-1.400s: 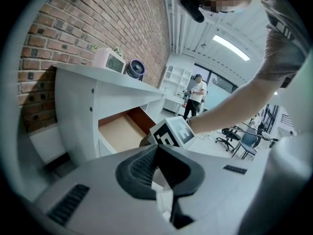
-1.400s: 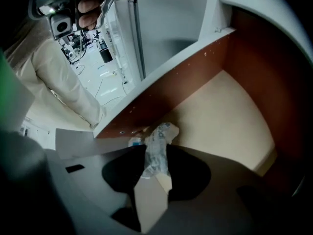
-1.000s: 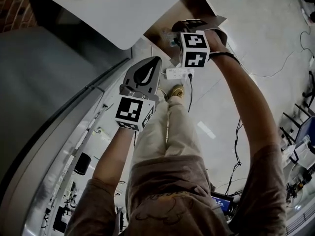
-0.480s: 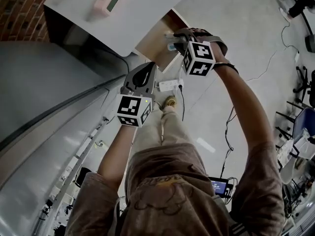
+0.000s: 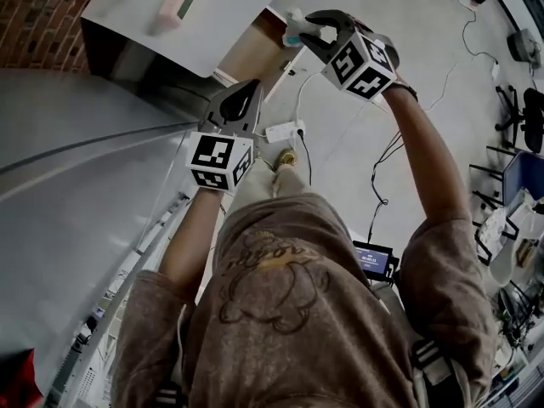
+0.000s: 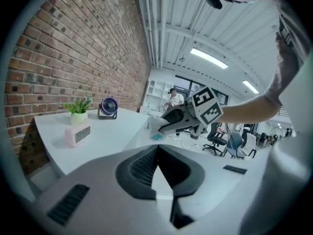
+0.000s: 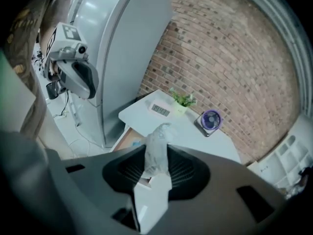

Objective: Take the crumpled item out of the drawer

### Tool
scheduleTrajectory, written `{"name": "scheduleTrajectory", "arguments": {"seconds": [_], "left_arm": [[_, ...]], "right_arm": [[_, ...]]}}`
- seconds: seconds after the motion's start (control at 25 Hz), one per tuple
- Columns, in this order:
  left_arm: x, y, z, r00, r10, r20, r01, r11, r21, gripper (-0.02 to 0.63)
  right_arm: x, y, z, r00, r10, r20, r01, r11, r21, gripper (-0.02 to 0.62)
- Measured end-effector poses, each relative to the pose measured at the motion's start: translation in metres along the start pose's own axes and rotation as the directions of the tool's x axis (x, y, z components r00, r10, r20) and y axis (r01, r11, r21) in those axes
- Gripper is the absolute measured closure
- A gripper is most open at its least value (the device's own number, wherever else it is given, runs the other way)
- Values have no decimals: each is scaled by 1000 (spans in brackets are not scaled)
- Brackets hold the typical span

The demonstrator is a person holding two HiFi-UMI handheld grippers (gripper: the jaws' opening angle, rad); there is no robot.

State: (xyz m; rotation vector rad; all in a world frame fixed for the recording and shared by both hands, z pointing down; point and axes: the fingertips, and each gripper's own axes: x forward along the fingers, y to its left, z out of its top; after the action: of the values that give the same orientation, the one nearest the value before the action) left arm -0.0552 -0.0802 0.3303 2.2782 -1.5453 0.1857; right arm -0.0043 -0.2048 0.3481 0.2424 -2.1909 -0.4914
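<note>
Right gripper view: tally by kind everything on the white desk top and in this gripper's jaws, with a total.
Potted plant: 1
Desk fan: 1
Digital clock: 1
Crumpled item: 1
Total: 4

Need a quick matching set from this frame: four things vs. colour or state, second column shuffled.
Things:
1. crumpled item
2. clock
3. fan
4. left gripper

Colour or state:
A. pink
B. jaws shut, nothing between them
C. purple
D. clamped in the right gripper

Pairs: 1-D, 2-A, 3-C, 4-B
</note>
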Motion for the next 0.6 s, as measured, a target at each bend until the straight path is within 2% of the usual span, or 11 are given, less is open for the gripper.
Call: {"name": "scheduleTrajectory", "arguments": {"seconds": [0.2,0.32,0.44,0.6], "left_arm": [[-9,-18,31,998,-56,33,55,998,9,598],[-15,-22,50,995,-81,56,81,997,10,598],[-17,-30,66,991,-111,69,109,994,29,598],[-17,-40,87,985,-153,85,148,987,64,598]], "right_arm": [[-56,-20,16,992,-98,80,89,990,112,472],[-86,-29,25,979,-156,133,128,971,200,472],[-113,-34,31,960,-207,188,142,939,312,472],[-148,-45,33,923,-284,260,138,874,465,471]]}}
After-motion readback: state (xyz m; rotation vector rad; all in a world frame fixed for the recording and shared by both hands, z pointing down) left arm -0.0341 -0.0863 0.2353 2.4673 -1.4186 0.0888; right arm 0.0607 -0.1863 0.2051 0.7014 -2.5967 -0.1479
